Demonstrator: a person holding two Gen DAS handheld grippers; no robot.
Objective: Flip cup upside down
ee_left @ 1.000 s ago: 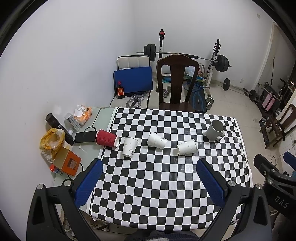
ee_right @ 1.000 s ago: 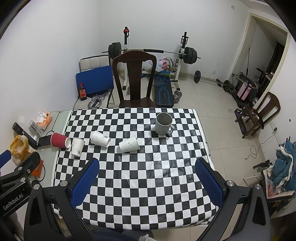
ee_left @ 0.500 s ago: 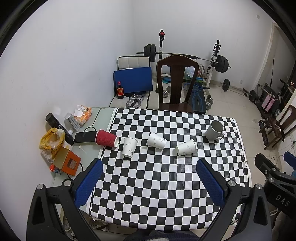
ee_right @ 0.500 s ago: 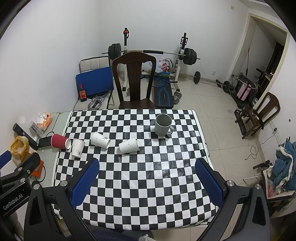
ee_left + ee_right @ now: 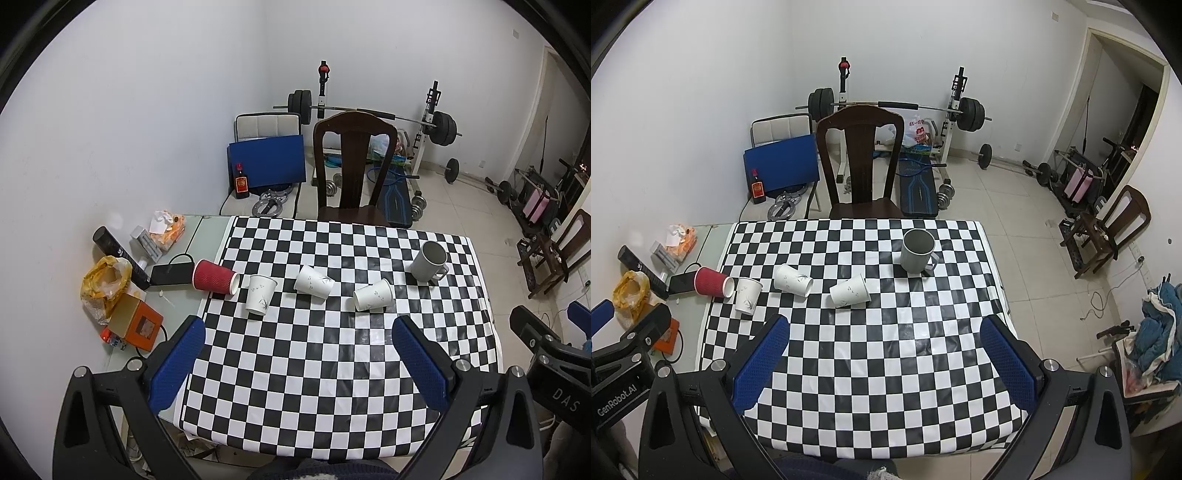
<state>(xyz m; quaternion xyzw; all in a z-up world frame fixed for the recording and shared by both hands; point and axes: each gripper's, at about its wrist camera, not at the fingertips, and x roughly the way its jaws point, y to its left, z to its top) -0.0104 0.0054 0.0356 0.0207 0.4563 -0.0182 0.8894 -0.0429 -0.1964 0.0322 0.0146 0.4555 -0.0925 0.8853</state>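
Observation:
A grey mug stands upright at the far right of the checkered table. A red ribbed cup lies on its side at the left edge. One white paper cup stands upright beside it. Two white paper cups lie on their sides mid-table, also seen in the right wrist view. My left gripper and right gripper are open and empty, held high above the table's near half.
A dark wooden chair stands behind the table. Clutter sits on the left side surface: an orange box, a yellow bag, a black tube. Weights and a bench lie on the floor beyond.
Both grippers drifted very slightly; the view shifts a little. No object on the table has moved.

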